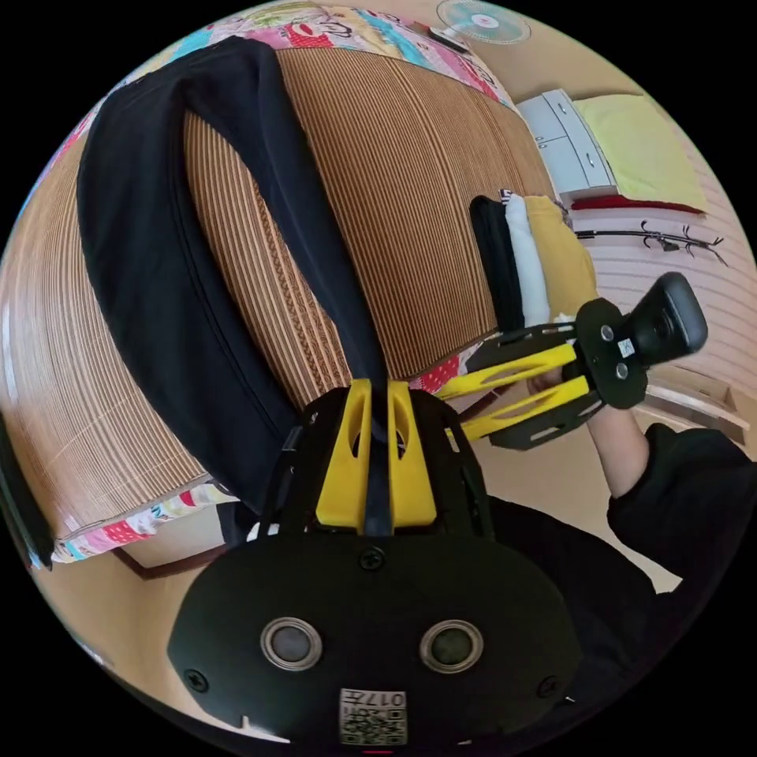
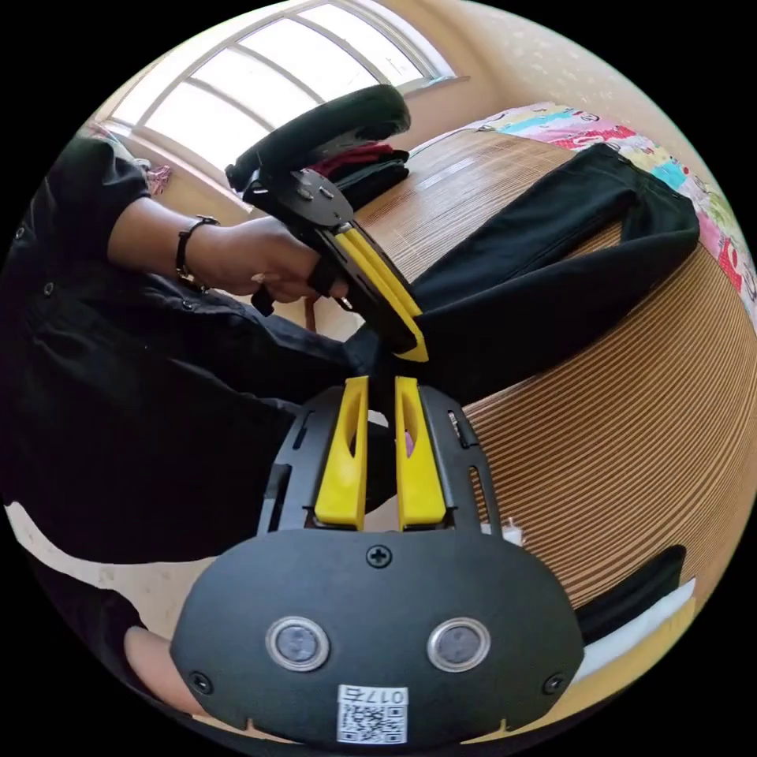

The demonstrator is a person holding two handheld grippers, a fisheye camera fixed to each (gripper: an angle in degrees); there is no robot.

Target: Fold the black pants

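Left gripper view is showing the black pants [image 1: 165, 260] lying spread in a long inverted V on the woven bed mat [image 1: 410, 197], one leg running down to the left gripper [image 1: 378, 386], whose yellow jaws are standing narrow with a strip of the black cloth pinched between them. In the right gripper view the pants [image 2: 544, 276] are lying across the same mat [image 2: 623, 457], their near end bunching at the mat's edge, where the left gripper [image 2: 410, 343] is clamping it with its jaws together. The right gripper [image 2: 381, 386] is sitting just beside that clamped end with its jaws narrow; dark cloth is showing at their tips, but I cannot tell whether both are pressing on it. In the left gripper view the right gripper [image 1: 453, 410] is hanging off the mat's edge, jaws nearly closed, nothing visibly between them. A square printed code tag is sitting on each gripper body, too fine to read. A stack of folded clothes [image 1: 528, 260] in black, white and yellow is resting at the mat's edge near the right gripper, and most of the mat around the pants is lying bare. A patterned sheet [image 1: 347, 27] is bordering the mat, with a fan [image 1: 481, 22] and a white cabinet [image 1: 564, 142] standing beyond it.
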